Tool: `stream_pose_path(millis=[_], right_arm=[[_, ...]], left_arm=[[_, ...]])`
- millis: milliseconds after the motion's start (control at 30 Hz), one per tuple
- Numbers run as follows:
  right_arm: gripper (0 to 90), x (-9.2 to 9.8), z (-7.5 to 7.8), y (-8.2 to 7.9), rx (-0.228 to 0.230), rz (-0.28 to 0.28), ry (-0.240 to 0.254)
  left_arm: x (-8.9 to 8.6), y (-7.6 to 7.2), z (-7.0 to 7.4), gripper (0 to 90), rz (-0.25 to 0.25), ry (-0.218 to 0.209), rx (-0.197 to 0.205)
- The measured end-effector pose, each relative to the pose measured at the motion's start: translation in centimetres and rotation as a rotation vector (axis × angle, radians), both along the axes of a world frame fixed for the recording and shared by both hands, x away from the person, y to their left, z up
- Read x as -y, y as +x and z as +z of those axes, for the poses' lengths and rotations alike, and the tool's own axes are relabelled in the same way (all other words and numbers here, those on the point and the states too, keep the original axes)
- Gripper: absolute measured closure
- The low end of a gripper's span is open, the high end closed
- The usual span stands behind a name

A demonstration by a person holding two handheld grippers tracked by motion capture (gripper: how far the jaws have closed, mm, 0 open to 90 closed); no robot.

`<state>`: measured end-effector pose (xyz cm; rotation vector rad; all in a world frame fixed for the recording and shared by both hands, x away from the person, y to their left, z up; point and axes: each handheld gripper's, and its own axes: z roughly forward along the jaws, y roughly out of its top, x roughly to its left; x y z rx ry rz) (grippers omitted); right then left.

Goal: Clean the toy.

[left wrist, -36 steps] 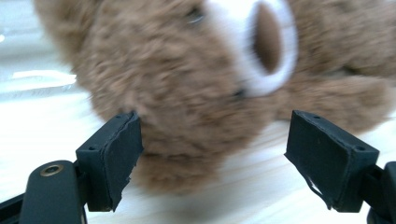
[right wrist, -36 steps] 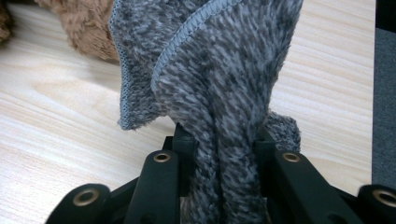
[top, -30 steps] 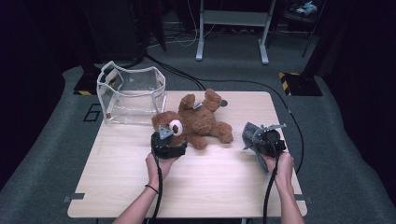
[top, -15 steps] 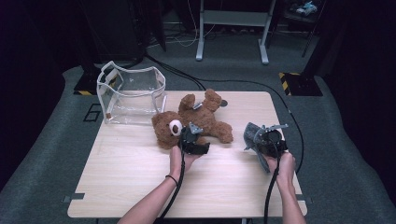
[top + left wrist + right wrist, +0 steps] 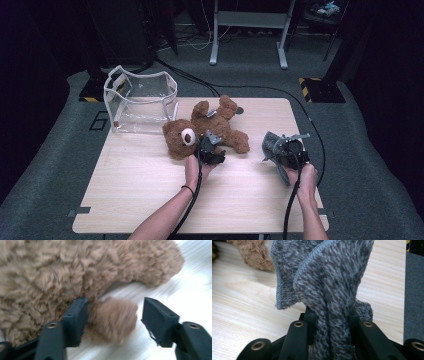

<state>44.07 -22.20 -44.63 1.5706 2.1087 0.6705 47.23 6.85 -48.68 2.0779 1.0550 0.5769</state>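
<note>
A brown teddy bear (image 5: pixel 200 131) lies on its back in the middle of the wooden table (image 5: pixel 150 195). My left gripper (image 5: pixel 210 148) sits at its near side. In the left gripper view the bear's small furry limb (image 5: pixel 112 318) lies between the jaws of the left gripper (image 5: pixel 115 311). The jaws have just been closing; one pad touches the fur and a gap remains at the other, so it is open. My right gripper (image 5: pixel 281 149) rests at the table's right, shut on a grey knitted cloth (image 5: pixel 329 277) that stands up from its jaws.
A clear plastic bag (image 5: pixel 140 100) with white trim stands open at the table's back left. Black cables run off the far edge to the floor. A metal stand (image 5: pixel 247 20) is behind the table.
My left gripper has moved right, from beside the bear's head to its body, and its jaws now straddle a limb. The right gripper and the cloth have stayed put.
</note>
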Motion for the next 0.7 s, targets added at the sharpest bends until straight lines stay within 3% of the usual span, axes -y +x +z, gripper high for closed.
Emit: stream_pose_path(millis=[67, 200, 300, 400, 533, 700], right_arm=[[71.9, 0.0, 0.0, 0.0, -0.004, -0.004, 0.001], [71.9, 0.0, -0.1, 0.0, 0.001, 0.003, -0.005], [71.9, -0.1, -0.1, 0.0, -0.008, -0.007, 0.007], [71.9, 0.1, -0.1, 0.0, -0.007, -0.005, 0.002], [71.9, 0.1, 0.0, -0.1, -0.004, -0.007, 0.008], [71.9, 0.3, 0.1, -0.1, 0.002, -0.003, 0.011]], left_arm=[[0.2, 0.1, 0.0, 33.0, -0.008, 0.01, -0.001], [0.1, 0.8, -1.1, 36.6, -0.005, 0.018, -0.052], [-0.2, 1.0, -1.3, 45.5, -0.009, 0.018, -0.051], [-0.8, 1.3, -1.8, 63.5, -0.016, 0.014, -0.061], [-1.0, 1.0, -1.8, 76.9, -0.047, 0.031, -0.02], [-2.2, 0.5, -0.7, 80.4, -0.131, -0.023, 0.025]])
